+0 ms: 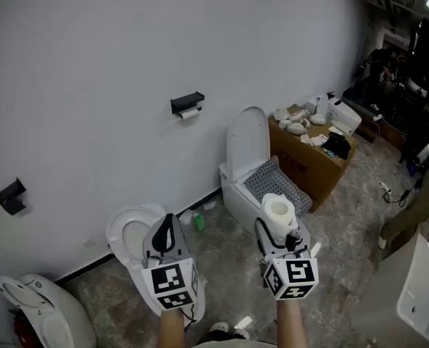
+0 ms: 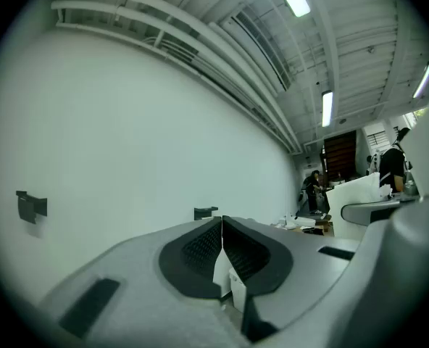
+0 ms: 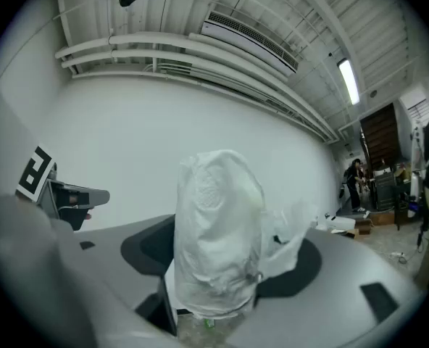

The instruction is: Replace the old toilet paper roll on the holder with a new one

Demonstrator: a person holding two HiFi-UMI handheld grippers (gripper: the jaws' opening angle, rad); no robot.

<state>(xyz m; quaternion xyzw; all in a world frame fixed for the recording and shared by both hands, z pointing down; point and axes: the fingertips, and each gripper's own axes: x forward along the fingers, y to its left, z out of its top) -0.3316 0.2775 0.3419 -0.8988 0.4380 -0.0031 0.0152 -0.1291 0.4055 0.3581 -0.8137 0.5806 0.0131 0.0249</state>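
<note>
A black paper holder [image 1: 188, 103] is fixed to the white wall, with a thin old roll [image 1: 190, 113] hanging under it. It also shows small and far off in the left gripper view, as the holder [image 2: 206, 212]. My right gripper [image 1: 278, 228] is shut on a new toilet paper roll [image 1: 278, 210], which stands upright between the jaws. In the right gripper view this roll [image 3: 218, 238] is wrapped in clear plastic and fills the middle. My left gripper [image 1: 167, 229] is level beside it, jaws shut with nothing between them [image 2: 222, 227]. Both grippers are well short of the wall.
A second black holder [image 1: 10, 194] sits lower left on the wall. A toilet with its lid raised [image 1: 247, 145] stands below the target holder, next to a cardboard box [image 1: 312, 167] of white parts. Another toilet bowl [image 1: 130, 232], a green bottle [image 1: 198, 222] and a person [image 1: 411, 210] are nearby.
</note>
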